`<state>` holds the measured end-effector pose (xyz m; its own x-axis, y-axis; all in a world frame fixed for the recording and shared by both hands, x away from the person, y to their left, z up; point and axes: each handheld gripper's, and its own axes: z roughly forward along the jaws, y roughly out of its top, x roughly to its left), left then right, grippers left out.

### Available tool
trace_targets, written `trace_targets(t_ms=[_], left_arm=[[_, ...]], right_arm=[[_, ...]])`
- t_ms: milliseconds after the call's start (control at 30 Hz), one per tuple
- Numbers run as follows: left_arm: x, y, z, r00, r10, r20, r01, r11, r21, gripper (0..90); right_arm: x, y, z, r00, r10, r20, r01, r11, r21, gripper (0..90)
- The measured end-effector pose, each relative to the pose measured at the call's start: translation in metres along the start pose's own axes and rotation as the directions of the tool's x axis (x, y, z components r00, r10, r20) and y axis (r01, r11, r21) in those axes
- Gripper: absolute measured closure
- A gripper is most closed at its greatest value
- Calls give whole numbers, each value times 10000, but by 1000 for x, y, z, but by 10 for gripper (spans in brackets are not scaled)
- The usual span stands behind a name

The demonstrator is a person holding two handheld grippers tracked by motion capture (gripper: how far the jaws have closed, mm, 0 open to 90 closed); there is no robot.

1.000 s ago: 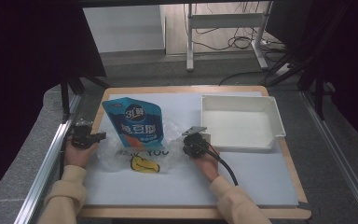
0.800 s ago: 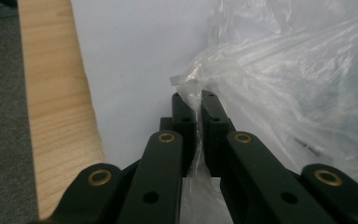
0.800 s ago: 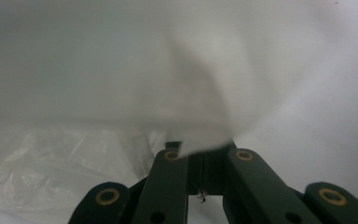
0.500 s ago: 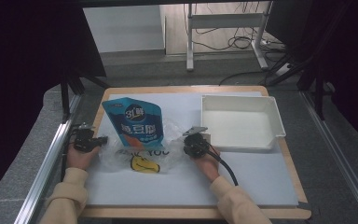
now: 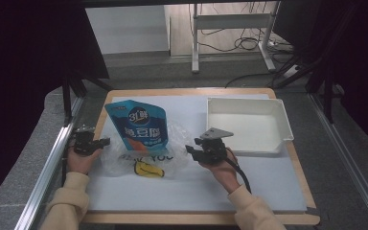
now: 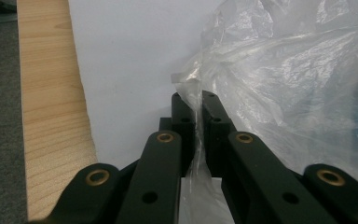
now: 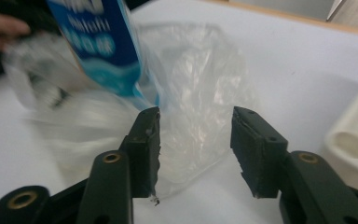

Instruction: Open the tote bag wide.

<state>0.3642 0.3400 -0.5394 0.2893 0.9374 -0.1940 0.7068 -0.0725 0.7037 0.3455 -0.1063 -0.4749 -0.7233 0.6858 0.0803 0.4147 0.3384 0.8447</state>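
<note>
A blue pouch [image 5: 139, 125] leans out of a crumpled clear plastic bag [image 5: 146, 158] with a yellow print, left of centre on the white mat. My left gripper [image 5: 104, 141] sits at the bag's left edge. In the left gripper view it [image 6: 194, 100] is shut on a thin fold of the bag [image 6: 284, 84]. My right gripper [image 5: 191, 149] hovers at the bag's right side. Its jaws [image 7: 196, 135] have just been opening and stand apart, pressing on nothing. The bag [image 7: 200, 93] and pouch [image 7: 98, 42] lie just beyond them.
A white tray [image 5: 249, 125] stands at the right rear of the mat, close to my right gripper; its corner [image 7: 354, 135] appears in the right gripper view. The wooden board edge [image 6: 46, 93] runs left of my left gripper. Bare mat [image 5: 196, 191] lies in front.
My right gripper has opened, let go of the bag's right edge and risen a little. The left gripper has kept still, holding the bag.
</note>
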Motion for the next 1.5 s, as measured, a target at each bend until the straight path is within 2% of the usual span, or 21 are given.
trace_targets(t_ms=[33, 100, 267, 433, 467, 600, 633, 667, 733, 833, 867, 900, 933, 1033, 1100, 1133, 1167, 1200, 1233, 1433, 1500], left_arm=[[-1, 0, 0, 10000, 20, 18, -20, 10000, -28, 869], [-2, 1, -1, 10000, 51, 32, -51, 10000, -49, 868], [-5, 3, -2, 9999, 145, 72, -144, 9999, -55, 868], [-5, 3, -2, 9998, 157, 91, -156, 9999, -57, 868], [-5, 3, -2, 9999, 140, 101, -139, 9999, -68, 867], [-5, 3, -3, 9998, 146, 124, -145, 9999, -79, 867], [-5, 3, -3, 9998, 147, 127, -146, 9999, -90, 866], [-5, 3, -3, 9998, 152, 120, -151, 9999, -76, 866], [-5, 3, -3, 9998, 147, 122, -146, 9999, -86, 866], [-5, 3, -4, 9998, 141, 120, -140, 9999, -88, 866], [-5, 3, -4, 9998, 141, 120, -140, 9999, -88, 865], [-5, 3, -4, 9998, 132, 129, -131, 9999, -105, 865], [-5, 3, -4, 9998, 137, 127, -136, 9998, -111, 865], [-6, 3, -4, 9998, 131, 130, -130, 9998, -117, 865], [-6, 3, -4, 9998, 135, 132, -133, 9998, -115, 865], [-6, 3, -4, 9998, 138, 135, -137, 9998, -110, 865], [-6, 3, -4, 9998, 138, 133, -137, 9998, -108, 864], [-6, 3, -4, 9998, 139, 132, -137, 9999, -104, 864], [-6, 3, -4, 9998, 139, 131, -138, 9999, -97, 864], [-6, 3, -3, 9998, 187, 102, -187, 9998, -34, 864], [-6, 3, -3, 9998, 183, 98, -183, 9998, -23, 863]], right_arm=[[-2, 5, -17, 9999, 158, -42, -159, 9994, -311, 505], [-2, 7, -23, 9998, 194, -44, -195, 9989, -425, 505], [6, 24, -55, 9981, 205, -573, -269, 9932, -1133, 507], [22, 34, -57, 9945, 17, -1050, -152, 9917, -1280, 514], [30, 38, -52, 9915, -98, -1297, -62, 9925, -1221, 525], [41, 43, -40, 9860, -245, -1648, 49, 9930, -1179, 579], [45, 45, -36, 9837, -319, -1771, 121, 9937, -1116, 614], [52, 47, -24, 9788, -566, -1967, 394, 9951, -903, 712], [54, 47, -20, 9771, -678, -2016, 517, 9951, -842, 751], [58, 49, 1, 9710, -830, -2240, 745, 9961, -464, 886], [58, 49, 1, 9710, -830, -2240, 745, 9961, -464, 886], [58, 45, 15, 9717, -845, -2207, 842, 9964, -109, 889], [58, 45, 15, 9717, -845, -2207, 842, 9964, -109, 889], [55, 37, 38, 9756, -755, -2061, 870, 9951, 472, 891], [55, 33, 50, 9775, -975, -1869, 1134, 9906, 766, 891], [55, 33, 50, 9775, -975, -1869, 1134, 9906, 766, 891], [54, 28, 61, 9796, -921, -1787, 1113, 9886, 1010, 891], [54, 28, 61, 9796, -921, -1787, 1113, 9886, 1010, 891], [54, 23, 71, 9812, -866, -1724, 1085, 9866, 1221, 891], [55, 10, 92, 9819, -764, -1734, 1077, 9779, 1792, 891], [57, 3, 97, 9789, -604, -1953, 1004, 9742, 2022, 891]])
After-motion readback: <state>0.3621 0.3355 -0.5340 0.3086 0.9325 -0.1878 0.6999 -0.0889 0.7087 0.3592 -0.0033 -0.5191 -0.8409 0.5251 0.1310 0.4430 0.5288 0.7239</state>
